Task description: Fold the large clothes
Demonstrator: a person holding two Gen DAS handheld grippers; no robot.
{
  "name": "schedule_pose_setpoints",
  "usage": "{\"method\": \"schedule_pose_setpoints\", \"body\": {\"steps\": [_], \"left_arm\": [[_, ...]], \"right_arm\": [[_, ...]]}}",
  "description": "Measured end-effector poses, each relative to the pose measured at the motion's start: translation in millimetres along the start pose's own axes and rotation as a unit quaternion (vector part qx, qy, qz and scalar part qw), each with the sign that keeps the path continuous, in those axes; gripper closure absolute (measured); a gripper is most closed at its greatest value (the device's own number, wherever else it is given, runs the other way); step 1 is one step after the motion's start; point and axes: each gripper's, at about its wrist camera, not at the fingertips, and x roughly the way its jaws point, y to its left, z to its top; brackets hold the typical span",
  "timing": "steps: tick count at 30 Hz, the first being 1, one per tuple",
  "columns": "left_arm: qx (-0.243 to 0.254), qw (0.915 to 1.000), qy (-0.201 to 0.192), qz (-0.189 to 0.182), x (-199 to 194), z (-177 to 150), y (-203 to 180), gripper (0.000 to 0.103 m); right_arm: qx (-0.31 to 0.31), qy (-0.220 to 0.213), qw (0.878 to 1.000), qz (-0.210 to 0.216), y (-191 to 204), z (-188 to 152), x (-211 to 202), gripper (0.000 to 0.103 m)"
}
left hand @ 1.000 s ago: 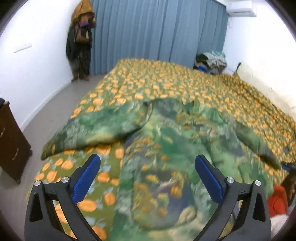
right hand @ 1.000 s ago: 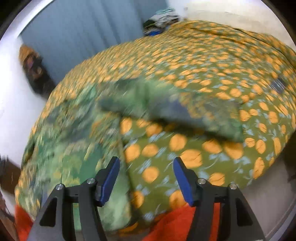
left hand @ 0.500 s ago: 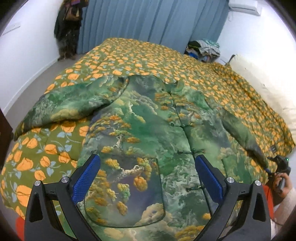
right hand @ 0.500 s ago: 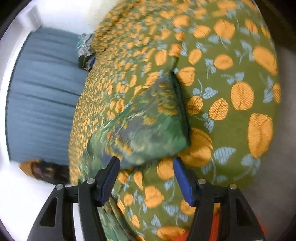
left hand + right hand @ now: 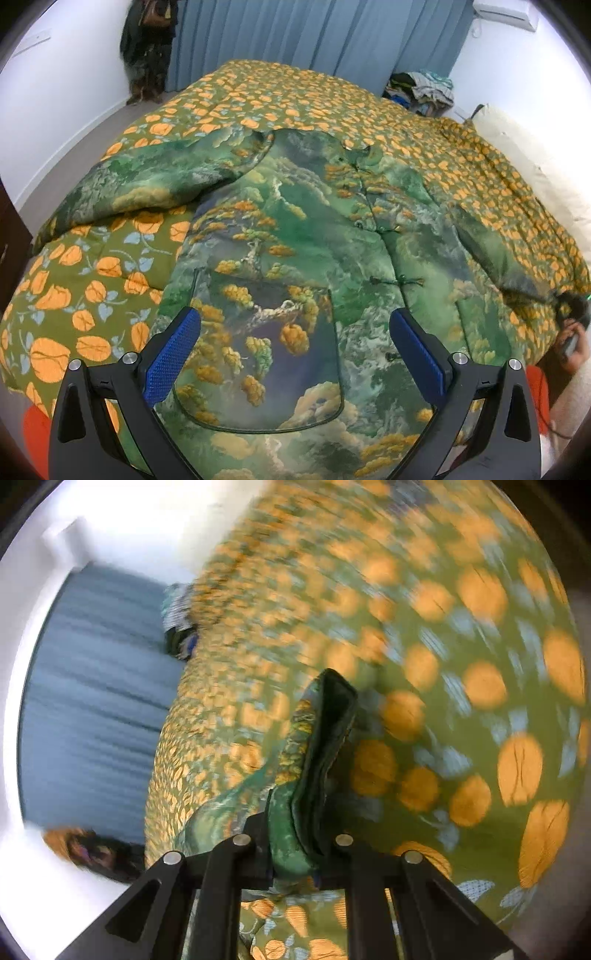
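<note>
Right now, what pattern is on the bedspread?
Orange fruit-like blobs with pale blue leaves on olive green bedspread, clearest in the left wrist view.

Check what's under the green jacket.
The green jacket lies flat on the orange-flowered bedspread, which shows all around it. Anything beneath the jacket's body is covered.
</note>
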Motion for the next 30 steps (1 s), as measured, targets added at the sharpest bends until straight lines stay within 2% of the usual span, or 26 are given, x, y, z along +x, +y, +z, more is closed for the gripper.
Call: {"method": "schedule_pose_setpoints", "body": {"steps": [3,6,8,10,13,14,16,17,20,23,27,30], "left_arm": [[0.009,0.9999,-0.004,0.011,4,-3,-5,0.001],[0.011,0.9998,0.001,0.014,8,-6,-8,0.001],[0.009,0.9999,0.01,0.011,11,-10,-7,0.001],[0.001,0.9999,0.013,0.005,12,-13,-4,0.001],[-0.012,0.9997,0.021,-0.003,13,-17,2,0.001],[-0.014,0.9997,0.021,-0.003,13,-18,3,0.001],[-0.016,0.9997,0.018,-0.006,12,-21,4,0.001],[-0.016,0.9997,0.017,-0.008,11,-22,4,0.001],[-0.016,0.9997,0.02,-0.008,12,-25,3,0.001],[-0.012,0.9996,0.023,-0.007,13,-27,0,0.001],[-0.003,0.9997,0.022,-0.01,13,-28,-5,0.001],[0.0,0.9996,0.026,-0.012,16,-29,-9,0.001]], "right_arm": [[-0.113,-0.014,0.993,0.017,66,-3,-19,0.09],[-0.224,-0.021,0.973,0.044,137,-26,-35,0.09],[-0.291,-0.019,0.954,0.064,182,-51,-40,0.09],[-0.341,-0.01,0.937,0.076,209,-76,-45,0.09],[-0.417,0.023,0.904,0.09,246,-129,-41,0.09],[-0.449,0.039,0.888,0.092,258,-155,-36,0.09],[-0.495,0.06,0.862,0.093,267,-195,-28,0.091],[-0.523,0.077,0.844,0.091,272,-224,-20,0.091],[-0.556,0.123,0.817,0.091,273,-285,3,0.091],[-0.575,0.165,0.797,0.082,264,-336,27,0.091],[-0.594,0.202,0.776,0.064,245,-376,50,0.091],[-0.597,0.212,0.772,0.056,236,-387,55,0.088]]}}
